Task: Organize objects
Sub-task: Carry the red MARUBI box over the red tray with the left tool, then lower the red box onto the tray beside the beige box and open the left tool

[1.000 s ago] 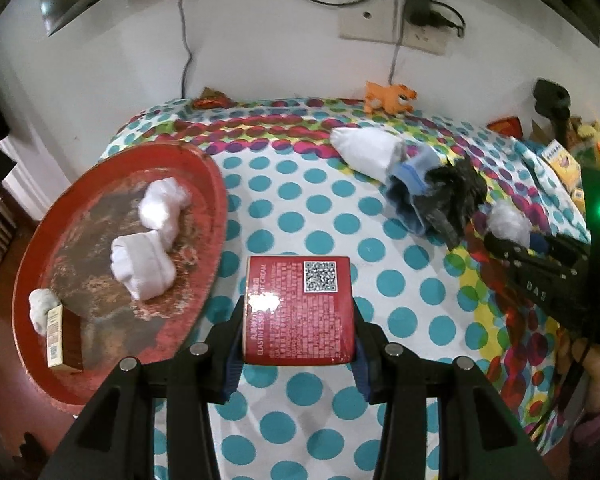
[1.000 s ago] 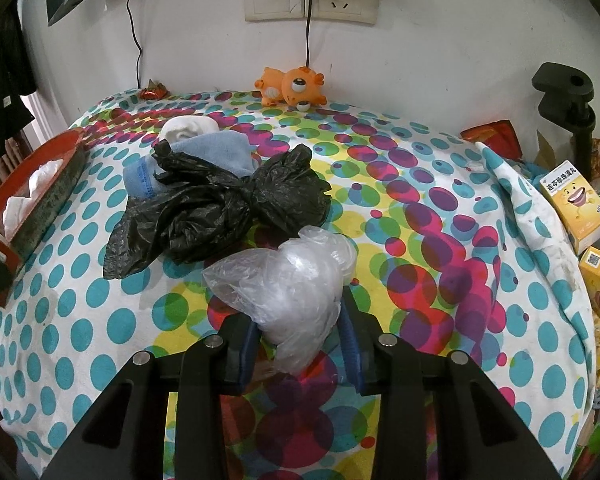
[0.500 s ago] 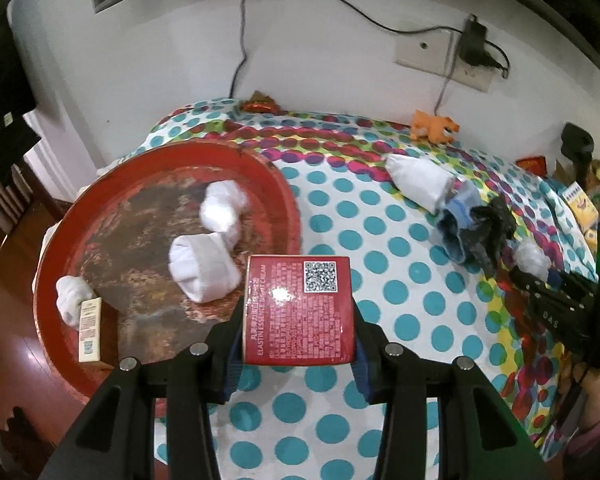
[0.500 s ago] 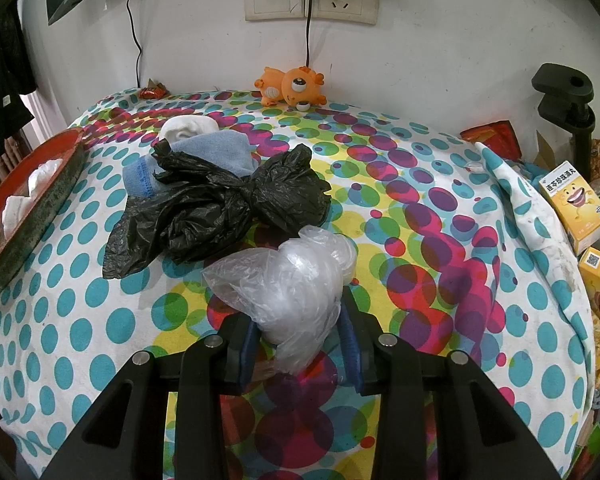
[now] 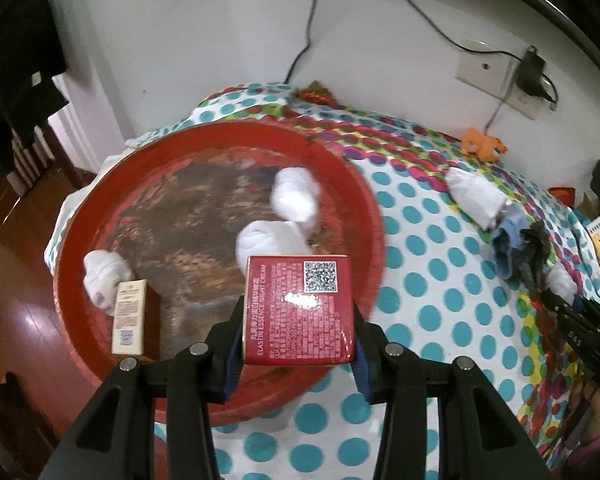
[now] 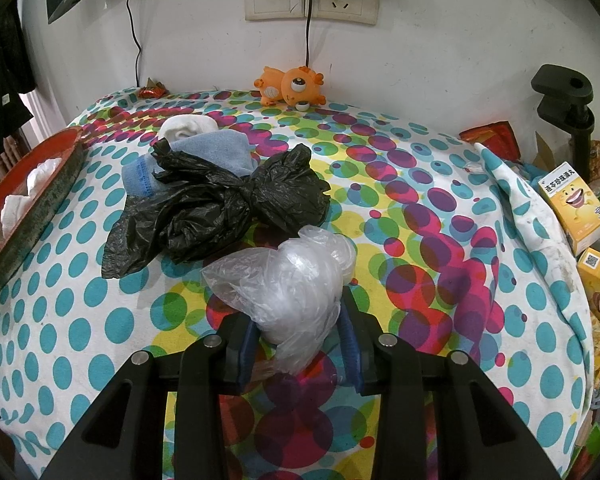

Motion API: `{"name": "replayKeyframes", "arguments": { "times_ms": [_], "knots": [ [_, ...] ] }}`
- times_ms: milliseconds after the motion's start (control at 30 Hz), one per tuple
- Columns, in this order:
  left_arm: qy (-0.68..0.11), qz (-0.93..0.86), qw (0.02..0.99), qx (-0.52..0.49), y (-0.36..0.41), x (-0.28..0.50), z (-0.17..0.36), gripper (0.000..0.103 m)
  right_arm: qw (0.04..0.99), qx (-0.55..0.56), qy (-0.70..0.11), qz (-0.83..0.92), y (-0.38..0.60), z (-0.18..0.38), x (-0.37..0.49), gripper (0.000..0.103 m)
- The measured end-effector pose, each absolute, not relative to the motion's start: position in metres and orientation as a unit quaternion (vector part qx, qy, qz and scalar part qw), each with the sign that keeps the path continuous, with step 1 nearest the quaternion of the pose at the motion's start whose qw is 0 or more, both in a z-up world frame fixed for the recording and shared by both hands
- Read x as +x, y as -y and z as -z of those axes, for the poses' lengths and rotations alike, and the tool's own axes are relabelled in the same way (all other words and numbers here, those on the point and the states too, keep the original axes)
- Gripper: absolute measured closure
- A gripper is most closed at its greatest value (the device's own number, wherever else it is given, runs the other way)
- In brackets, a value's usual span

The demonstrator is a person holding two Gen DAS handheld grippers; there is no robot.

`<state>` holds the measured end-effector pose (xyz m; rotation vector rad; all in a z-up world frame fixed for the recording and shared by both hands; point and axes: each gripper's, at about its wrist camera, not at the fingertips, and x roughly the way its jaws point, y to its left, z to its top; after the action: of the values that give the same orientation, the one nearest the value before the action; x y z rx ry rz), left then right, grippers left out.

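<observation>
My left gripper (image 5: 298, 330) is shut on a red cream box (image 5: 299, 308) with a QR code, held above the near right part of the round red tray (image 5: 72, 248). In the tray lie white sock rolls (image 5: 296, 196) and a small beige box (image 5: 129, 317). My right gripper (image 6: 298, 326) is shut on a crumpled clear plastic bag (image 6: 288, 280) just over the dotted cloth. Beyond it lie a black plastic bag (image 6: 216, 208), a blue sock (image 6: 216, 152) and a white sock (image 6: 186, 128). The right gripper also shows at the left wrist view's right edge.
The dotted tablecloth (image 6: 440, 216) covers the table against a white wall with sockets and cables. An orange toy (image 6: 290, 90) sits at the back. Yellow cartons (image 6: 576, 208) and a black clamp (image 6: 568, 108) crowd the right edge. The tray's rim (image 6: 32, 208) is at the left.
My left gripper has carried the red box leftward from over the cloth to over the tray, rolling a little. The right gripper and its bag have stayed still.
</observation>
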<state>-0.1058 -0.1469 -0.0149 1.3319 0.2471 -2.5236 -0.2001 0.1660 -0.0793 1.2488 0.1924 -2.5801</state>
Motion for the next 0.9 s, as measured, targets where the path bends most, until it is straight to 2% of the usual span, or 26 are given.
{"name": "replayKeyframes", "arguments": {
  "times_ms": [900],
  "knots": [
    [-0.112, 0.837, 0.194, 0.499, 0.212, -0.097, 0.058, 0.059, 0.133, 0.431, -0.068, 0.890, -0.166, 0.079, -0.200, 0.068]
  ]
}}
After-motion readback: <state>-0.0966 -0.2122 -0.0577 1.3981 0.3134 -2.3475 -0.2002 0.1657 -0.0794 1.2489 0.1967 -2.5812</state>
